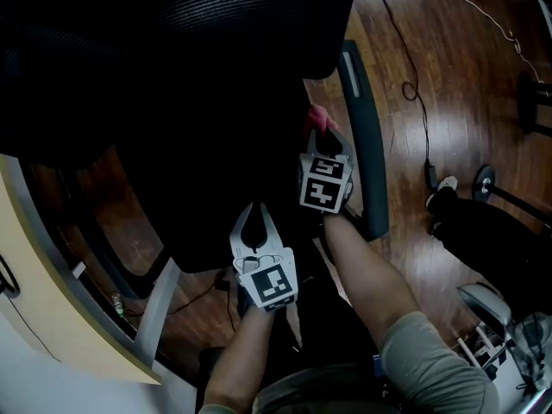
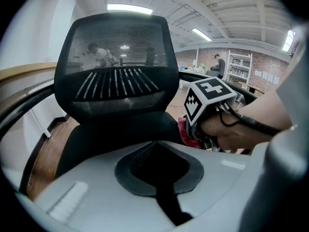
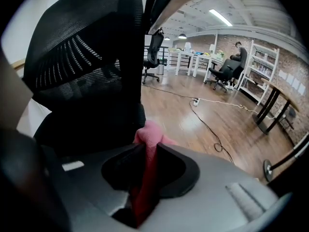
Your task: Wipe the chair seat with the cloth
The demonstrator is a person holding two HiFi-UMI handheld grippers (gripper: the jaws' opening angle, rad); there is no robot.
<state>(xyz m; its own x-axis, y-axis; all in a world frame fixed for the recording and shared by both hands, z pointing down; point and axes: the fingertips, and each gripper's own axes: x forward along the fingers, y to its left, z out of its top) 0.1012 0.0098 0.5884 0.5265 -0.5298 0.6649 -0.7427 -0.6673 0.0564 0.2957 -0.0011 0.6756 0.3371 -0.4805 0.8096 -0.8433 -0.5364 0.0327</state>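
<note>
Head view, nearest: the left gripper (image 1: pixel 256 210) hangs over the front edge of the chair seat (image 1: pixel 198 197), jaws pressed together with nothing between them.
Right gripper: the right gripper (image 1: pixel 323 134) is further in, at the seat's right edge, jaws pinching the cloth (image 1: pixel 317 117).
Cloth: pink and soft, bunched into a fold that pokes out past the jaw tips, just beside the armrest (image 1: pixel 366 128). Whether it touches the seat cannot be told in the dark.
Edges: the armrest runs close along the right of the right gripper. The backrest (image 2: pixel 113 66) closes the seat's far edge. A desk (image 1: pixel 52 291) curves round the seat's left.
Open room: the wide dark seat stretches left of both grippers, and the floor (image 1: pixel 457 84) lies beyond the armrest.
Materials: the seat is black and padded. The backrest is black mesh with slotted ribs. The armrest is a long, dark, rounded pad. The grippers are pale grey plastic with dark inner pads. The floor is glossy wooden boards.
Count: two grippers, one cloth, one chair, one armrest in sight.
</note>
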